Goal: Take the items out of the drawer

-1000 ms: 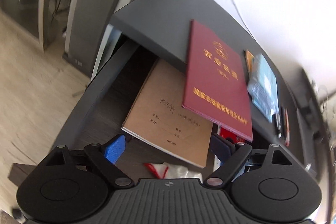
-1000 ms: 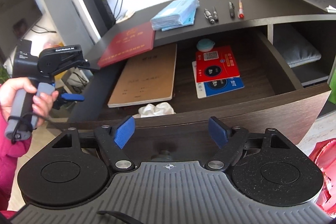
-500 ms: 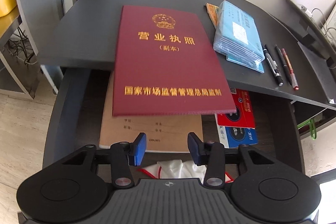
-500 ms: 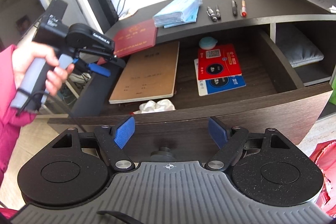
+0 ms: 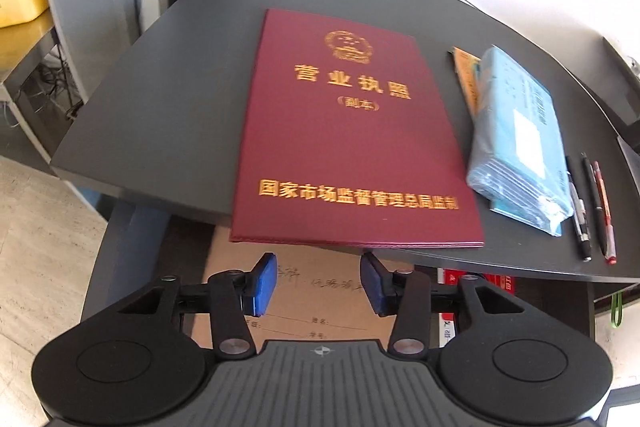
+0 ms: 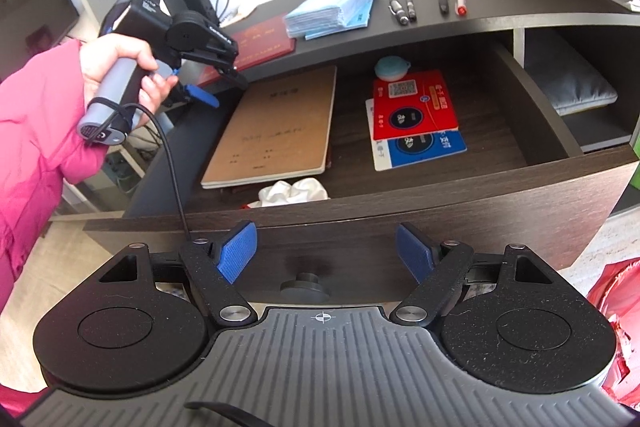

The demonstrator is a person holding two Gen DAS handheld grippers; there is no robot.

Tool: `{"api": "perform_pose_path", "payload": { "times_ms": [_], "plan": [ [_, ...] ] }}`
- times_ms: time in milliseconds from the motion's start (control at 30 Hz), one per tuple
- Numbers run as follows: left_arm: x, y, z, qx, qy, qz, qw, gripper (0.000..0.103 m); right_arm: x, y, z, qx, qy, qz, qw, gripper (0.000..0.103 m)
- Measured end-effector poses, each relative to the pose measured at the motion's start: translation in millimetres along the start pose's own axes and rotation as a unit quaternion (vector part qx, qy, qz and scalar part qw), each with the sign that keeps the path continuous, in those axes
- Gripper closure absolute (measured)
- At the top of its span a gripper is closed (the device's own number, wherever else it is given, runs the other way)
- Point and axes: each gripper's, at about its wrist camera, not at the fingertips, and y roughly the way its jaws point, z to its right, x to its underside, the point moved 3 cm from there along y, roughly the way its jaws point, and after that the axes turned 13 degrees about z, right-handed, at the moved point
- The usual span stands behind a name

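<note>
1. Kraft-brown notebook [image 6: 276, 131] lies flat at the drawer's [image 6: 540, 99] left side, under the red licence booklet [image 5: 352, 131] overhanging the bench [image 5: 160, 99].
2. Left gripper [image 5: 318, 283] – spread, empty – should dip below that overhang.
3. Pinch the notebook's near edge (thin, so slide it out).
4. Right gripper [image 6: 326, 253] waits spread.

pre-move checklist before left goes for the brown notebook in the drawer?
1. Drawer open: ok.
2. Left gripper open and empty: ok.
3. Brown notebook top free: ok, nothing lies on it.
4. Overhead clearance: not ok, the red certificate folder overhangs the desk edge above the notebook's far end.
5. Right gripper clear of the drawer: ok, open, in front of the drawer knob.
6. White crumpled cloth touching the notebook's near edge: cannot tell.
</note>
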Motion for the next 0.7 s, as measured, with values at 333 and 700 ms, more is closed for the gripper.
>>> {"api": "perform_pose_path", "payload": {
  "times_ms": [333,700],
  "plan": [
    [28,-67,-29,-0.025,0.054,0.033,0.9977,0.035,0,-2,-3,0.004,0.001,-0.002,1.0,0.021],
    [135,-183,-14,0.045,0.106,0.101,0.9882,0.008,-8,-10,14,0.027,0.051,0.005,0.998,0.014]
  ]
}}
